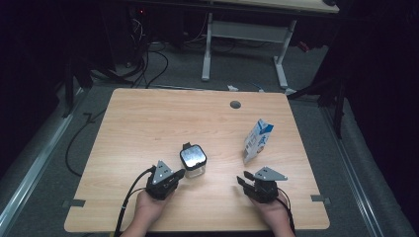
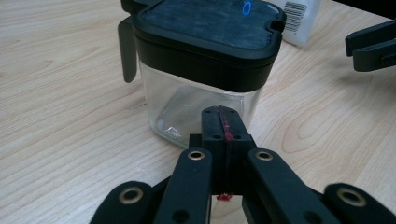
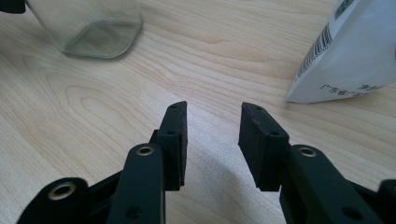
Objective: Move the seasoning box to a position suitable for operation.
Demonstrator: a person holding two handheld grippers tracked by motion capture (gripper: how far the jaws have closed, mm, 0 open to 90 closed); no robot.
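Note:
A square clear glass jar (image 1: 193, 161) with a black lid stands near the middle of the wooden table (image 1: 148, 123). My left gripper (image 1: 181, 173) is shut with nothing between its jaws, its tips just short of the jar's (image 2: 196, 107) lower front wall. My right gripper (image 1: 243, 178) rests low over the table to the right, open with a bare gap between its pads (image 3: 173, 135). A white and blue carton (image 1: 257, 140) stands tilted beyond the right gripper; its lower corner (image 3: 345, 65) is at the upper right of the right gripper view.
The jar's base (image 3: 95, 32) sits at the upper left of the right gripper view. A round cable hole (image 1: 235, 104) lies near the table's far edge. Beyond the table are a white desk frame (image 1: 244, 47) and cables on the floor.

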